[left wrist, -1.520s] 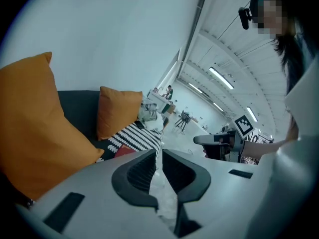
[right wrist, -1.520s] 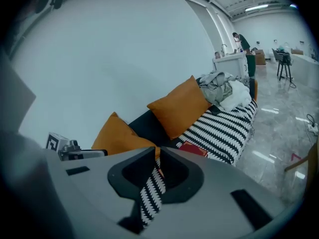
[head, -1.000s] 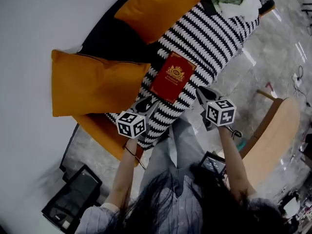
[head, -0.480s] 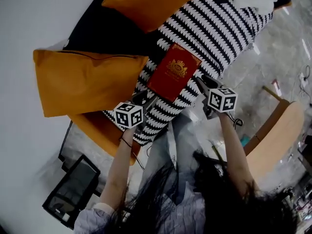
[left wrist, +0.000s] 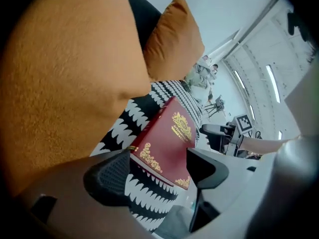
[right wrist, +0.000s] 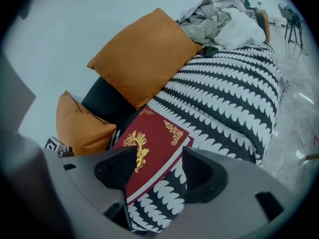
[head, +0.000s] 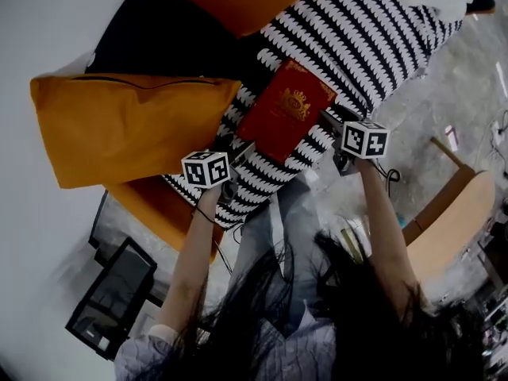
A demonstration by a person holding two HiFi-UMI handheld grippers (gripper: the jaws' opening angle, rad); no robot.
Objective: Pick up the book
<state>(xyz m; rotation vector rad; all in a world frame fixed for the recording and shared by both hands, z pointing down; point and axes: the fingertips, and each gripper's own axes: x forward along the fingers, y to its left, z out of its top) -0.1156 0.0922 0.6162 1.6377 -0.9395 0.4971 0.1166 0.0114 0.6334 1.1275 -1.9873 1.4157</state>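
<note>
Head view looks down on the book, a dark red hardback with a gold crest. It lies flat, face up, on the black-and-white patterned cover, just beside the big orange cushion. I hold my left tongs at its near left corner and my right tongs at its near right edge. I judge one pinch would let so broad a book tip, while a grip from both sides should lift it level.

Both pairs have just been opening and now stand spread wide. In the left gripper view the book's near corner sits between the jaws of the left tongs, but neither pad presses on it. In the right gripper view the lower edge, with its pale band of pages, runs through the gap of the right tongs, and again nothing pinches.

I point both pairs steeply down because the book lies flat on soft fabric. To my mind, one jaw of each pair must dig under the cover board, and the cloth should give enough for that. The book has not left the cover yet.
</note>
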